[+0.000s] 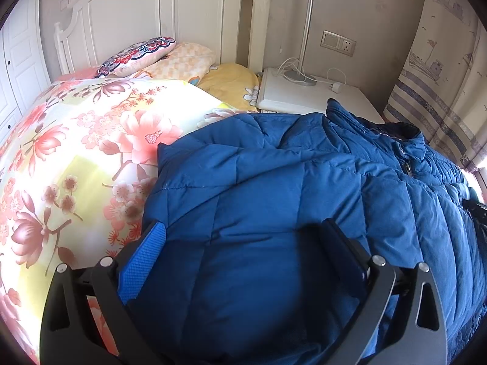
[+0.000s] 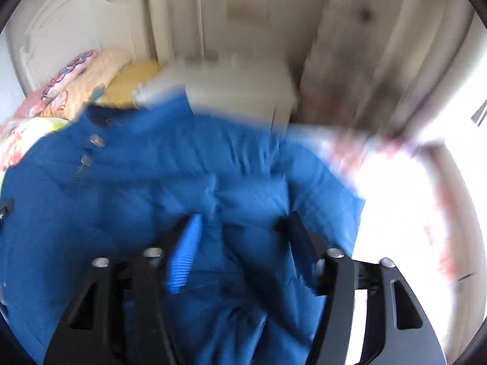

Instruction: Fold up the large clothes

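A large blue quilted puffer jacket [image 1: 274, 188] lies on a bed with a floral cover [image 1: 76, 152]; its collar and zip [image 1: 406, 167] are at the right. My left gripper [image 1: 243, 231] is open, its jaws wide apart over the jacket's left part, with nothing between the pads. In the blurred right wrist view the same jacket [image 2: 152, 182] fills the lower frame, collar at upper left. My right gripper [image 2: 243, 225] is open above the jacket's right side, with puffed fabric bulging between the fingers but not pinched.
Pillows [image 1: 137, 54] and a yellow blanket [image 1: 231, 82] lie by the white headboard [image 1: 158, 12]. A white nightstand [image 1: 304, 94] holds a lamp base and a charger cable. A patterned curtain [image 1: 438, 76] hangs at the right. A bright window glares at the right [image 2: 411, 197].
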The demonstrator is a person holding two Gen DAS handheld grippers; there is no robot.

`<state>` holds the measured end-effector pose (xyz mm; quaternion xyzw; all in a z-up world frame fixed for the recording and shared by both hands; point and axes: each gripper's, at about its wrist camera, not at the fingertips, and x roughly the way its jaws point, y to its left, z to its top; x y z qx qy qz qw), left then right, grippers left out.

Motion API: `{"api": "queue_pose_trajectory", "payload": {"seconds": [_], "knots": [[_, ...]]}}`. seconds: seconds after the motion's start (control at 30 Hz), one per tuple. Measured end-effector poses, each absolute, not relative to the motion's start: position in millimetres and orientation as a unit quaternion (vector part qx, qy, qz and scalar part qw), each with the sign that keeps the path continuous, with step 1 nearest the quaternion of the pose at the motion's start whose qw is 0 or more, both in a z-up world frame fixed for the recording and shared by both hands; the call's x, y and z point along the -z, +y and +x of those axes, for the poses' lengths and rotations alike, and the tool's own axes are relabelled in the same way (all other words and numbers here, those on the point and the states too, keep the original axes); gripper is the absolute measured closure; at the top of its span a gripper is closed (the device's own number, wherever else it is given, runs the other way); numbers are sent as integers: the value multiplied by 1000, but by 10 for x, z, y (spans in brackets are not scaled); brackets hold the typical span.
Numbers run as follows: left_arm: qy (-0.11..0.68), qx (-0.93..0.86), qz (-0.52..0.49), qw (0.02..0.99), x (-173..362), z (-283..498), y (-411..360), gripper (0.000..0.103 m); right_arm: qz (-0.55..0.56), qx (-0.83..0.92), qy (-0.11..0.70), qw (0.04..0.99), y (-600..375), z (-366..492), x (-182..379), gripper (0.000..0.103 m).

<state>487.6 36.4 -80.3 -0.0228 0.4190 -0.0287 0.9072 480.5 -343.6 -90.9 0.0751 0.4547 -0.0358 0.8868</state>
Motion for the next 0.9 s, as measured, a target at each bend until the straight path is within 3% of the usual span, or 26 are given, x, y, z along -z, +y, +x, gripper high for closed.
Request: {"api": "queue_pose_trajectory", "payload": {"seconds": [0.2,0.33,0.4,0.47,0.6,0.73,0.9], "knots": [[419,31,-25,907,807,4862,375,2,44,74,455,886,-3368,4642,781,41],[420,31,-25,907,811,4865,374,2,9,86,360,929,-3051,3990,231,37],[420,31,-25,907,816,4867,375,2,-16,42,355,934,-2782,3716,165,35],[420,33,-27,907,816,4865,384,2,-26,8,361,932,-2585,3517,191,30],[420,40,-43,906,806,4877,441,2,-20,-25,399,916,-2335,3314,514,30],[414,47,-64,907,778,4866,494,3,-59,-25,412,909,-2234,3292,866,18],[384,42,-76,919,404,4315,514,8,-41,-11,407,912,-2267,3158,747,22]]}}
